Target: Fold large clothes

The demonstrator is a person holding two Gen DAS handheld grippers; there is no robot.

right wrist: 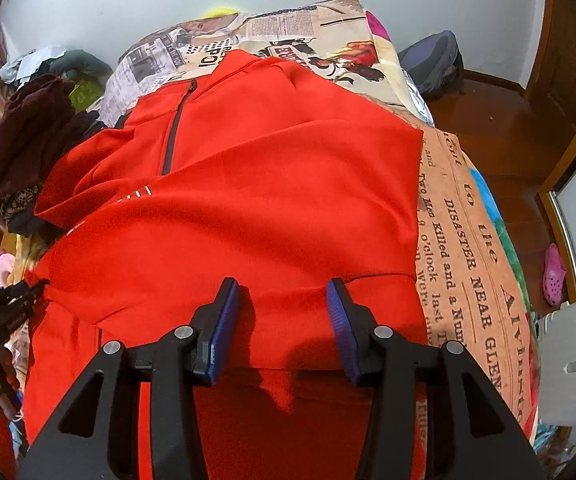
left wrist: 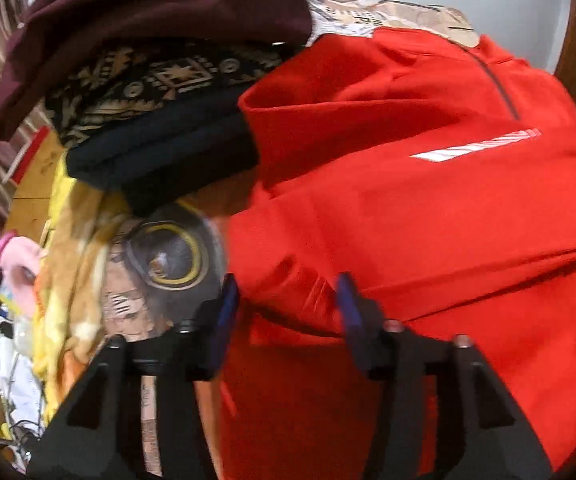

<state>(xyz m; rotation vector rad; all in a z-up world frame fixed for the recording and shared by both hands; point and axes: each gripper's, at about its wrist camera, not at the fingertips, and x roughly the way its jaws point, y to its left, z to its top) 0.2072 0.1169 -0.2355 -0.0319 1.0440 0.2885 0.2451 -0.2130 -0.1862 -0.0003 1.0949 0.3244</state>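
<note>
A large red zip-neck sweatshirt (right wrist: pixel 247 208) lies spread on a bed with a newspaper-print cover (right wrist: pixel 468 264). It has a dark zipper (right wrist: pixel 175 128) and white chest stripes (left wrist: pixel 476 146). A sleeve is folded across its body. My right gripper (right wrist: pixel 283 300) is open, with its blue pads just above the sweatshirt's near hem. My left gripper (left wrist: pixel 288 296) is open over the sweatshirt's (left wrist: pixel 408 220) left edge; red cloth lies between its jaws, not pinched. It also shows at the left edge of the right wrist view (right wrist: pixel 15 300).
A pile of folded clothes, maroon (left wrist: pixel 147 4), patterned black (left wrist: pixel 159 76) and plain black (left wrist: pixel 159 152), sits left of the sweatshirt. A yellow cloth (left wrist: pixel 67 248) hangs at the bed's left side. A backpack (right wrist: pixel 432 60) and pink shoe (right wrist: pixel 554 276) lie on the wooden floor at right.
</note>
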